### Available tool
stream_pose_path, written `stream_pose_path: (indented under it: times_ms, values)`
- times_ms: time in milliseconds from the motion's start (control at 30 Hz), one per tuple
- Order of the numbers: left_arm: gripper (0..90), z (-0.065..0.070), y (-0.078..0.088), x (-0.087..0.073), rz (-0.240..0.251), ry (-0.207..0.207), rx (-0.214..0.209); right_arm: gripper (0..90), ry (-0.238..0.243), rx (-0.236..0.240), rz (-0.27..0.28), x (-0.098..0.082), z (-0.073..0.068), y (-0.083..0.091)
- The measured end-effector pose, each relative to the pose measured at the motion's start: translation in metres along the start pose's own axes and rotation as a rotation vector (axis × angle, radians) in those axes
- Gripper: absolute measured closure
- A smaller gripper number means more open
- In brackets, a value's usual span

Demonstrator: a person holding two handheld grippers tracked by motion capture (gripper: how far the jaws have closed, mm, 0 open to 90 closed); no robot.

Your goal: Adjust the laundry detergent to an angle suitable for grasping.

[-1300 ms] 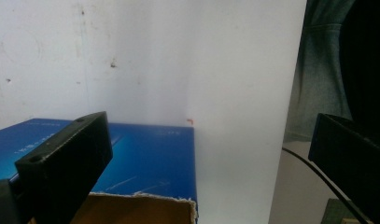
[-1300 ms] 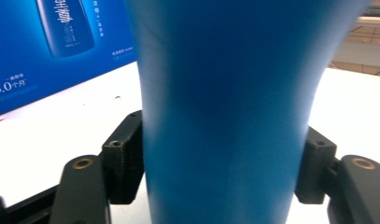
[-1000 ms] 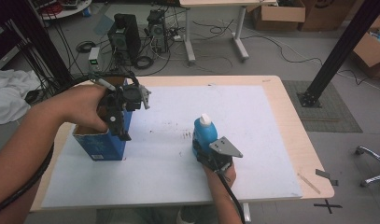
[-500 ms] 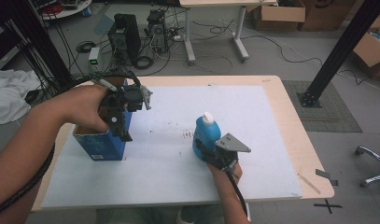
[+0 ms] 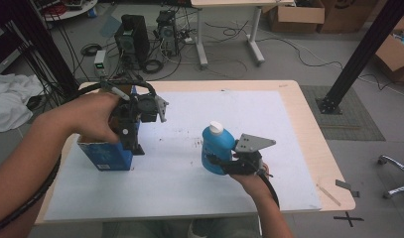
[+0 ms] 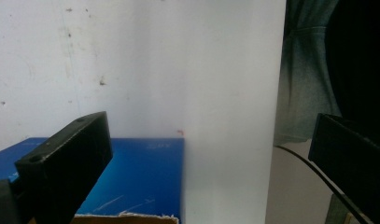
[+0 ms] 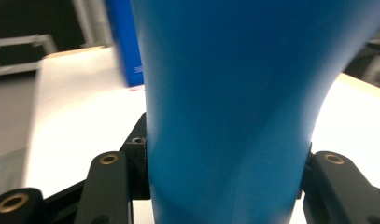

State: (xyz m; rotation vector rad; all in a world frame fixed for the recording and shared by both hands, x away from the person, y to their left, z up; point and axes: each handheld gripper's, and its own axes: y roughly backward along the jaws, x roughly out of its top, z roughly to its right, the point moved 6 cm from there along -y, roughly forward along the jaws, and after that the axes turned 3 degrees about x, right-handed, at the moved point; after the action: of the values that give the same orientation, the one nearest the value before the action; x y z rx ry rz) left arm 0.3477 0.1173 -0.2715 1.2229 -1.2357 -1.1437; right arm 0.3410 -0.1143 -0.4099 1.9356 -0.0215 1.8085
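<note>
Lifted a little since a second ago, the blue bottle is hanging just over the white mat, the right gripper clamping it tight; the left gripper, jaws gaping empty, is hovering over the blue box

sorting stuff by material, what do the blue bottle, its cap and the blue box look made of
Blue bottle: likely plastic, smooth with a soft sheen, evenly coloured with a moulded, waisted shape in the right gripper view.
White cap: probably plastic too, plain and opaque.
Blue box: looks like printed cardboard; a frayed brown edge shows under the blue face in the left gripper view.
</note>
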Motion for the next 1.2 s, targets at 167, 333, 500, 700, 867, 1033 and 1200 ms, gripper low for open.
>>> stream_pose_path:
  times_ms: [167,333,500,700,867,1033,1200]
  values:
    - [0.1,0.002,-0.002,0.002,-0.01,-0.001,-0.002,45.5,0.048,0.114,-0.04,0.004,-0.009,-0.01]
    - [0.1,0.005,-0.004,0.004,-0.014,-0.003,-0.007,45.5,0.081,0.212,-0.048,0.008,-0.018,-0.023]
    - [0.1,0.011,-0.01,0.01,-0.005,-0.019,-0.012,45.6,0.101,0.288,-0.034,0.012,-0.027,-0.036]
    - [0.1,0.016,-0.015,0.02,0.0,-0.042,-0.013,45.7,0.113,0.338,-0.032,0.015,-0.034,-0.051]
    - [0.1,0.016,-0.017,0.029,0.008,-0.056,-0.007,45.7,0.119,0.353,-0.028,0.017,-0.036,-0.06]
    - [0.1,0.017,-0.021,0.039,0.021,-0.066,-0.001,45.7,0.118,0.363,-0.026,0.018,-0.038,-0.067]
    - [0.1,0.018,-0.026,0.046,0.023,-0.076,0.005,45.7,0.112,0.375,-0.019,0.021,-0.041,-0.071]
